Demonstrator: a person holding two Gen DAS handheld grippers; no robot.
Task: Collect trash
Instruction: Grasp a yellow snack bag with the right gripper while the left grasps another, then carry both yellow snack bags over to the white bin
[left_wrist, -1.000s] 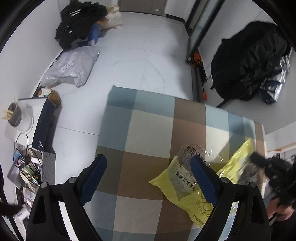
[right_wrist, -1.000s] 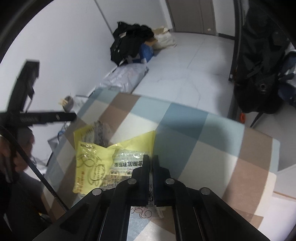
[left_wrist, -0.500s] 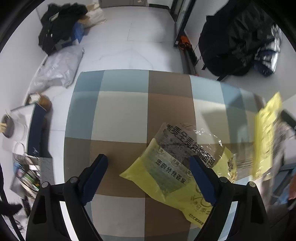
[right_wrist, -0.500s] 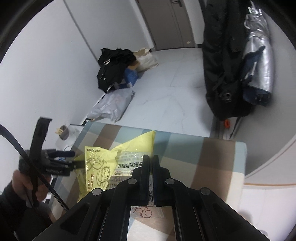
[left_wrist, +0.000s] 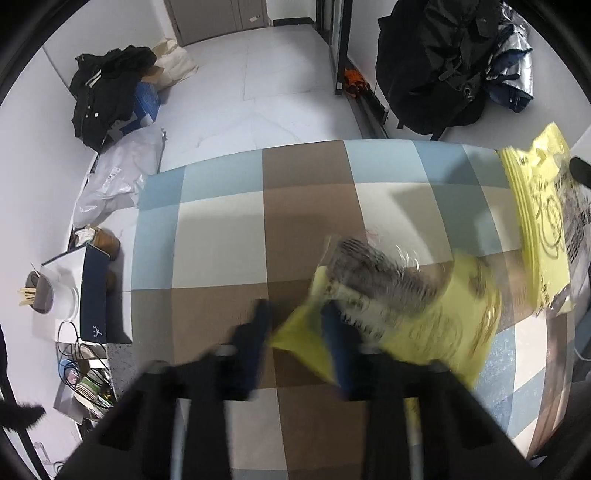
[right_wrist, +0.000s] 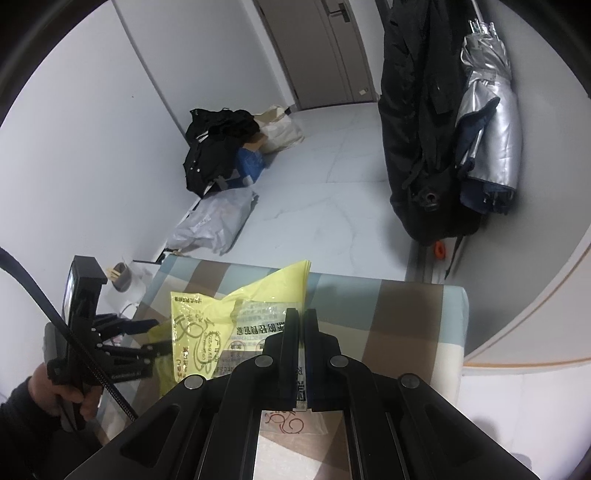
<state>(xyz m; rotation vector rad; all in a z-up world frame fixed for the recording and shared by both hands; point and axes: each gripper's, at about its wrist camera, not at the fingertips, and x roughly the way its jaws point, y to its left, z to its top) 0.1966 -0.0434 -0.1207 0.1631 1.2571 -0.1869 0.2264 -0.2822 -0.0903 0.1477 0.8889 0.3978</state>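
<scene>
A yellow and clear snack wrapper (left_wrist: 413, 310) lies on the checked tablecloth (left_wrist: 221, 229). My left gripper (left_wrist: 295, 312) points down over the wrapper's near left corner. Its jaws are closing, blurred, with that corner between them and a gap still showing on the left side. In the right wrist view the left gripper (right_wrist: 157, 334) reaches in from the left, held by a person's hand (right_wrist: 70, 395). My right gripper (right_wrist: 299, 317) is shut on a second yellow wrapper (right_wrist: 207, 321) and holds it above the table (right_wrist: 406, 314). The same held wrapper (left_wrist: 535, 221) hangs at the right edge of the left wrist view.
On the floor beyond the table lie a black clothes pile (left_wrist: 107, 92), a grey plastic bag (left_wrist: 114, 181) and a blue box (right_wrist: 251, 166). A black backpack (right_wrist: 417, 129) and a silver umbrella (right_wrist: 491, 122) hang at the right. A cup of sticks (left_wrist: 40, 295) stands on a low white stand left of the table.
The left jaws have swung from wide apart to nearly together around the wrapper's corner. The right gripper has lifted its wrapper off the table and carried it to the right.
</scene>
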